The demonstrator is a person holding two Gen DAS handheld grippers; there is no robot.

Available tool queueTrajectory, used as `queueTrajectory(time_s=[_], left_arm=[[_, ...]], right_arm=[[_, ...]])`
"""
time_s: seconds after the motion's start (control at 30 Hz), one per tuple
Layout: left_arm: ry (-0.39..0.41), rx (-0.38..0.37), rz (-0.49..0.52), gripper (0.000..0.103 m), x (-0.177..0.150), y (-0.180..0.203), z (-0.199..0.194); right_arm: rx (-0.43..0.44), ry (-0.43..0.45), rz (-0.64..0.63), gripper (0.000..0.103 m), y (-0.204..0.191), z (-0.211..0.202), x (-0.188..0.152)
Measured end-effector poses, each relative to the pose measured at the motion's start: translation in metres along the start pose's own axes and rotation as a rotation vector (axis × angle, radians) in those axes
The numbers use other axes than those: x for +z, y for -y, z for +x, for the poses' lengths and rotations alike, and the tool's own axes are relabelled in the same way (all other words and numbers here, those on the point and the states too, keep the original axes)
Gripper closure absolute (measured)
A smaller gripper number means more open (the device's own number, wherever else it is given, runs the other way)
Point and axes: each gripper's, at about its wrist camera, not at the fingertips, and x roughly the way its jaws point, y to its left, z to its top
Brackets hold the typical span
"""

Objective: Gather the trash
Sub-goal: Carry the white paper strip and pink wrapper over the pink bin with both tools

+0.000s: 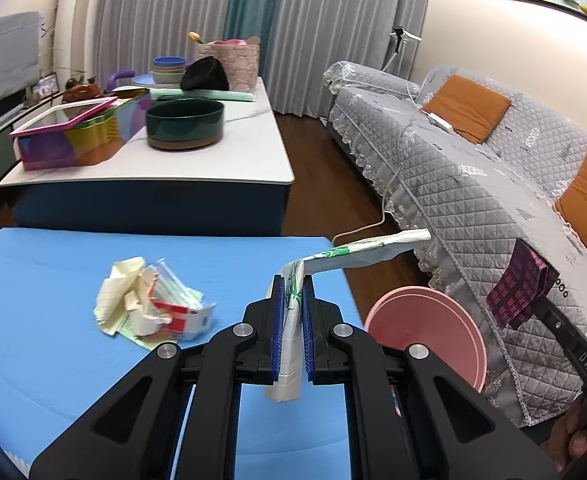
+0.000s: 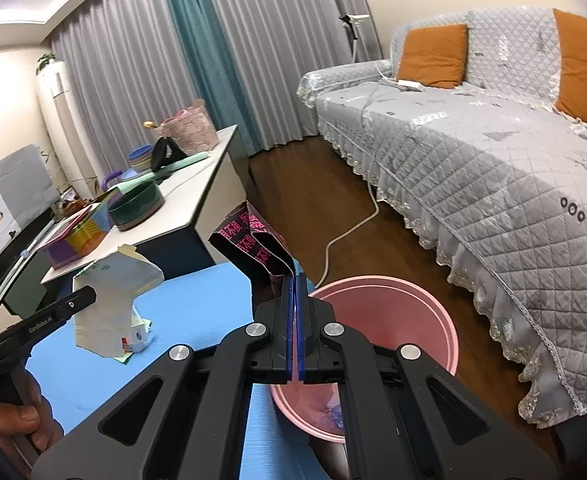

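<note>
My left gripper (image 1: 293,292) is shut on a white wrapper with green print (image 1: 357,254); the wrapper bends right past the edge of the blue table (image 1: 53,320). My right gripper (image 2: 295,280) is shut on a dark wrapper with pink print (image 2: 253,246), held over the near rim of the pink bin (image 2: 393,320). In the left wrist view that dark wrapper (image 1: 517,288) hangs beyond the pink bin (image 1: 429,328). A pile of crumpled paper and packaging (image 1: 149,300) lies on the blue table. In the right wrist view the white wrapper (image 2: 109,300) hides most of that pile.
A grey quilted sofa (image 2: 473,168) with orange cushions stands right of the bin, and a white cable (image 2: 349,228) runs over the wood floor. Behind the blue table a white table (image 1: 197,160) carries a dark green bowl (image 1: 185,124), a coloured box and stacked dishes.
</note>
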Motion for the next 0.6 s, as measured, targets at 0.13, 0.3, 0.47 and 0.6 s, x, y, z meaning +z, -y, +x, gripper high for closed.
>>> queueTrajectory(time_s=[0.13,0.3,0.47,0.6], left_arm=[[-0.011,-0.021,0.007,0.095,0.003,0.014,0.007],[-0.018,-0.053,0.013,0.095,0.007,0.030,0.015],[-0.034,-0.098,0.018,0.095,0.008,0.048,0.026],[-0.055,-0.134,0.028,0.095,0.008,0.061,0.038]], right_arm=[[-0.030,-0.008,0.031,0.102,0.012,0.003,0.000],[-0.069,-0.031,0.065,0.102,0.025,0.010,-0.003],[-0.088,-0.060,0.098,0.102,0.035,0.018,-0.006],[-0.099,-0.066,0.105,0.102,0.039,0.022,-0.007]])
